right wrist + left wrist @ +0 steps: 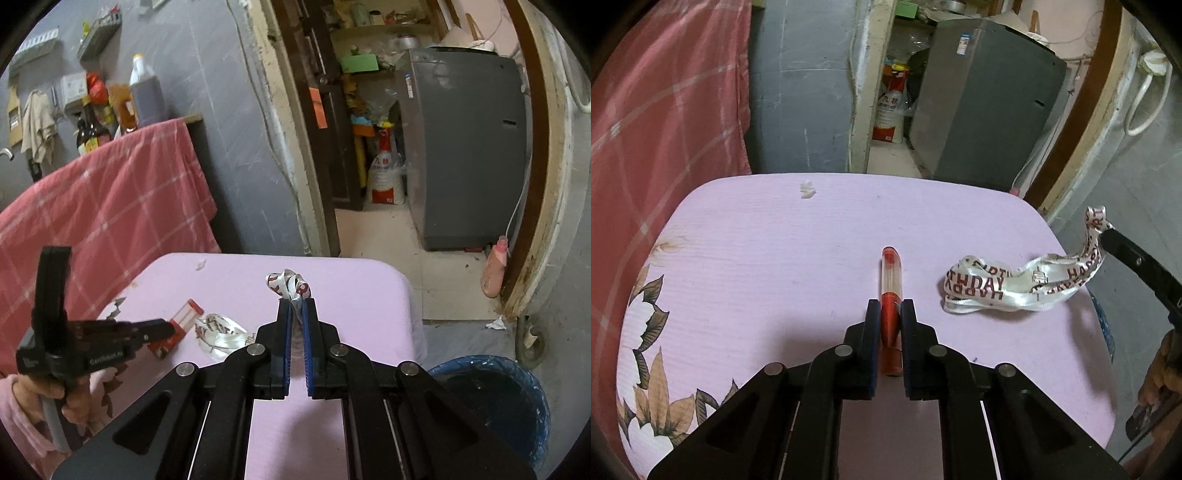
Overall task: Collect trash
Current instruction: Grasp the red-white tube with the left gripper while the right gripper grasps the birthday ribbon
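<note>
My left gripper [890,308] had closed on the red-capped clear tube [892,280] at frame centre on the pink table [768,266]. My right gripper [295,306] pinched the white ribbon [1008,286], lettered "HAPPY BIRTHDAY" in part. A blue-lined bin [517,398] sat lower right, its contents too dark to make out.

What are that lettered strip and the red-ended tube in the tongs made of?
The ribbon looks like glossy white satin fabric: it shines, folds limply, and carries printed red letters. The tube looks like clear hard plastic with red ends; its middle is see-through and glinting. Both are guesses from looks alone.
</note>
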The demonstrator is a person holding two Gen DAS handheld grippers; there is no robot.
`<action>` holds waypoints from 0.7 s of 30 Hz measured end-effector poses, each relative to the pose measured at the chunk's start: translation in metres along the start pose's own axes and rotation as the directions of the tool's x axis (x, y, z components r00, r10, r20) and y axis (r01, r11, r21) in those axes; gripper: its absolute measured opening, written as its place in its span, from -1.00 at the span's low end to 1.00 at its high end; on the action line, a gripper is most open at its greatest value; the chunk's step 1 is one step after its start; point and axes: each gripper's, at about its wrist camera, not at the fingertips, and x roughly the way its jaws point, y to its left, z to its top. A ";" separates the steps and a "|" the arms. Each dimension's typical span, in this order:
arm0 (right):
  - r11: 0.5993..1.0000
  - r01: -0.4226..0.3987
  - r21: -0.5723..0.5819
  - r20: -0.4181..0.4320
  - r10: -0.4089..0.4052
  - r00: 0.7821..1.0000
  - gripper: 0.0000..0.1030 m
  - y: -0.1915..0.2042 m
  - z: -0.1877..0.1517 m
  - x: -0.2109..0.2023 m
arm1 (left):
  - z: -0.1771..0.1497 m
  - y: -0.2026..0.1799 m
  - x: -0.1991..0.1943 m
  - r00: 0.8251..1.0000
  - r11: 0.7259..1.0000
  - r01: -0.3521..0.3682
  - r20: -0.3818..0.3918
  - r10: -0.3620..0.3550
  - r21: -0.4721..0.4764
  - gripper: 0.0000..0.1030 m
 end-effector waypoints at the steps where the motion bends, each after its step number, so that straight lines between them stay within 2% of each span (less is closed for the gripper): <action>1: 1.000 0.001 0.001 -0.001 -0.001 1.000 -0.93 -0.001 -0.001 -0.001 | 0.001 0.001 0.001 1.000 1.000 0.002 -0.001 -0.002 0.000 -0.85; 21: 1.000 0.019 0.015 -0.021 -0.019 1.000 -0.93 -0.014 -0.013 -0.007 | 0.004 0.003 0.012 0.997 0.999 0.031 -0.068 -0.032 -0.008 -0.82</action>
